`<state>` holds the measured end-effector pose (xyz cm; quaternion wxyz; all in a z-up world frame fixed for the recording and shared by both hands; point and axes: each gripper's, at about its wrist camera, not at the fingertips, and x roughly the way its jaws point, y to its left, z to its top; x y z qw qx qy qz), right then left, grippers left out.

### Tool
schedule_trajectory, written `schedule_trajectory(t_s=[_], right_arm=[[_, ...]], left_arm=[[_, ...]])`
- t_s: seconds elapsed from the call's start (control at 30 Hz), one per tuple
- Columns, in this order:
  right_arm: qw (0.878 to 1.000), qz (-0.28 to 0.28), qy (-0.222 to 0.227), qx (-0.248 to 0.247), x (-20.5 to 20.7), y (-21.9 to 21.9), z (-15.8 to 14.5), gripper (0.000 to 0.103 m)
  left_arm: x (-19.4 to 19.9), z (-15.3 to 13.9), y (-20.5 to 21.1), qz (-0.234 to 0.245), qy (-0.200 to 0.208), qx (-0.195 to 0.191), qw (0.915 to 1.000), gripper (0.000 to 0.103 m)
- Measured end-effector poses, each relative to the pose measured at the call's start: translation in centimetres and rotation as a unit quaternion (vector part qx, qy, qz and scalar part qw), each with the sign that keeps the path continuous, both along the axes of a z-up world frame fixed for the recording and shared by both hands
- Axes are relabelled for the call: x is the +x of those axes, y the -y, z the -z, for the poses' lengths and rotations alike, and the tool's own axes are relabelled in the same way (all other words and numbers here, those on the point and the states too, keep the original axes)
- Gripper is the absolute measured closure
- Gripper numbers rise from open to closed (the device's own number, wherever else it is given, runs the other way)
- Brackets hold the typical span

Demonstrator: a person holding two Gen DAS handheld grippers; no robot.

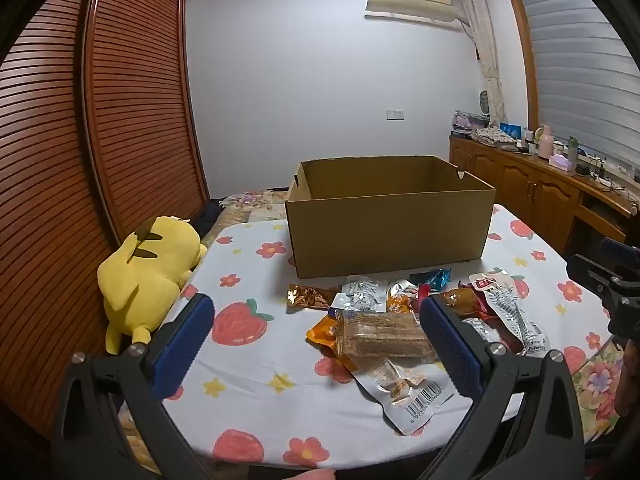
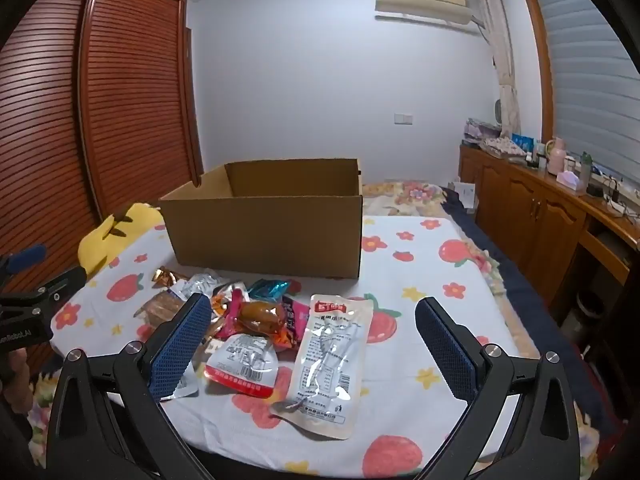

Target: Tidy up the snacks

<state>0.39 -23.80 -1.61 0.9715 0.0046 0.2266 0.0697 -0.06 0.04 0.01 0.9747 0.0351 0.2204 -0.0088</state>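
From your left wrist view, start at nine o'clock: a soft yellow plush toy [image 1: 150, 276] lies on its side at the left edge of the table, touching the white tablecloth [image 1: 256, 364] printed with strawberries and small flowers. Your left gripper [image 1: 318, 344] hangs with its jaws spread wide and nothing between the textured blue pads [image 1: 182, 344]. At twelve o'clock stands the open cardboard box [image 1: 388, 220], plain brown corrugated board, rectangular, with no snack showing inside from either view. Just in front of it the snack packets [image 1: 404, 320] lie in a loose heap: a crinkled gold foil wrapper at the left, a clear flat pack of brown bars in the middle, silvery pouches and a barcode-printed one nearer you. The heap sits at about one o'clock from that gripper, its right pad overlapping the heap in the picture; you cannot tell whether it touches. In your right wrist view the right gripper [image 2: 316, 348] is likewise spread wide and grasping nothing. The long translucent white pouch [image 2: 330, 364] lies flat directly between its pads without touching them, the red-edged pouch [image 2: 242, 364] just left of it, and the box at eleven o'clock beyond.
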Motion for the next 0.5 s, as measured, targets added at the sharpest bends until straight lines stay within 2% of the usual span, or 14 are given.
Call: schedule_trajectory(t_s=[0.4, 0.5], right_arm=[[1.000, 0.000, 0.006, 0.000, -0.2, 0.0, -0.1, 0.000], [1.000, -0.001, 0.006, 0.000, -0.2, 0.0, -0.2, 0.000]], left_arm=[[-0.1, -0.1, -0.8, 0.001, -0.002, 0.000, 1.0000, 0.000], [-0.1, -0.2, 0.3, 0.003, -0.004, 0.005, 1.0000, 0.000]])
